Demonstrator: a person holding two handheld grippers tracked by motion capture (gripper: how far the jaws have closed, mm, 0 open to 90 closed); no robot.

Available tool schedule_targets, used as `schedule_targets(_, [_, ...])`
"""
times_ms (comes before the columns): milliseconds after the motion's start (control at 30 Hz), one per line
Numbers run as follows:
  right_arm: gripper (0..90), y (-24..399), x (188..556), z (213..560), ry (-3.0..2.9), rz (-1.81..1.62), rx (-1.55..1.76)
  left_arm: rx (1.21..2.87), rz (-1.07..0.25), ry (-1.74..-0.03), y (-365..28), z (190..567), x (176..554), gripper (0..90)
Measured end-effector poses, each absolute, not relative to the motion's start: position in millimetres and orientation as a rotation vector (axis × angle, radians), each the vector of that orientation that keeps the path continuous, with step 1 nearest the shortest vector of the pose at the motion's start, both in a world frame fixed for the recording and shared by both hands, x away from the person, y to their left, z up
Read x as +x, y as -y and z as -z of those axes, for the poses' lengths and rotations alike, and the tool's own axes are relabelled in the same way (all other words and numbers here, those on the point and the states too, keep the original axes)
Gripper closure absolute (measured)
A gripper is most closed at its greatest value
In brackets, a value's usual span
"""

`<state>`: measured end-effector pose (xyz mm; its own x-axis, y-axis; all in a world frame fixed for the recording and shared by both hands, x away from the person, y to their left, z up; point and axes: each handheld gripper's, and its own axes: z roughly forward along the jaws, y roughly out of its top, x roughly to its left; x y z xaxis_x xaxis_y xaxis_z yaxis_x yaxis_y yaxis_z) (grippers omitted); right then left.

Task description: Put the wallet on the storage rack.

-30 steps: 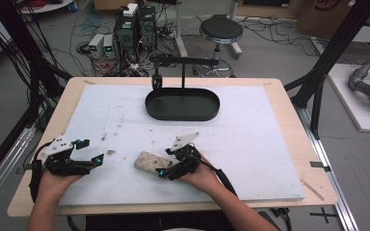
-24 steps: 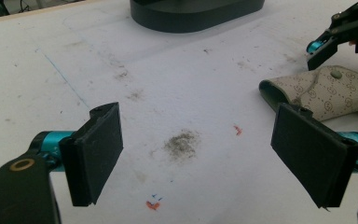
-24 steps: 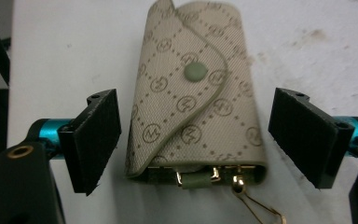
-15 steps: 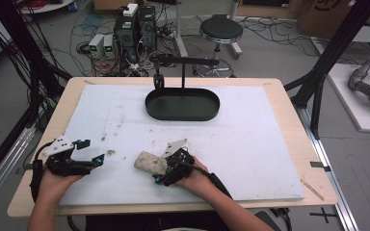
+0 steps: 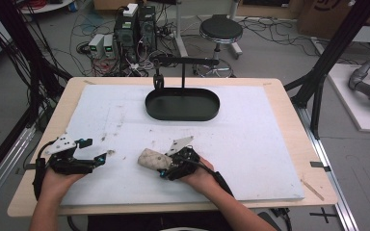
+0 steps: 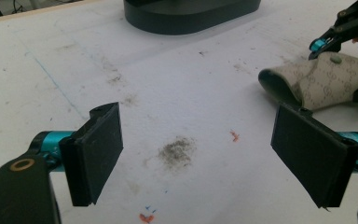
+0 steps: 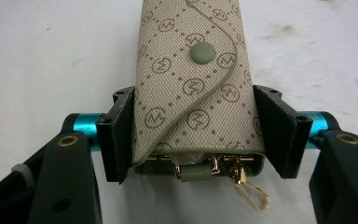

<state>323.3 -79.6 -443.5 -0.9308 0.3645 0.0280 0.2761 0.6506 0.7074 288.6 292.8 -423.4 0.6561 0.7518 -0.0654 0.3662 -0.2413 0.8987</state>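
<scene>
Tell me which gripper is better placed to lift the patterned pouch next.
Right. The right gripper has its jaws pressed against both sides of the pouch. The left gripper sits apart with its jaws wide open over the bare white mat, the pouch lying off to one side of it.

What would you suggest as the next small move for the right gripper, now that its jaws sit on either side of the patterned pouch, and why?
Probably lift it gently. The right gripper has its jaws pressed against both sides of the patterned pouch, near its clasp end, so the grip looks set. The pouch lies flat on the white mat. The left gripper is open over bare mat, and the black tray lies beyond.
</scene>
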Motion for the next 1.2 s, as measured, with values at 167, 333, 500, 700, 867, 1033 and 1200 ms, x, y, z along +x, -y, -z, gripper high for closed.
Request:
schedule_targets(167, [35.9, 99.9, 328.5, 430.8, -2.687, -1.176, 0.563, 1.852, -0.460, -0.864, -285.4, 421.6, 298.2, 16.6])
schedule_targets(333, [35.9, 126.2, 335.9, 418.5, -2.617, -1.206, 0.622, 1.861, -0.444, -0.845, -276.0, 422.2, 309.0, 16.6])
schedule_targets(500, [35.9, 143.8, 350.7, 407.6, -2.588, -1.197, 0.671, 1.870, -0.431, -0.823, -268.0, 420.5, 317.0, 16.6])
schedule_targets(700, [36.0, 154.6, 369.8, 393.1, -2.579, -1.173, 0.663, 1.872, -0.438, -0.810, -258.2, 416.7, 325.9, 16.6])
schedule_targets(867, [36.0, 157.7, 384.0, 388.8, -2.573, -1.171, 0.666, 1.877, -0.443, -0.795, -253.4, 414.6, 331.7, 16.6])
schedule_targets(1033, [36.0, 156.5, 398.8, 388.4, -2.575, -1.133, 0.670, 1.885, -0.437, -0.790, -249.4, 415.4, 334.2, 16.6])
schedule_targets(1200, [35.9, 154.2, 415.2, 386.2, -2.576, -1.124, 0.679, 1.892, -0.440, -0.785, -247.1, 415.1, 333.4, 16.6])
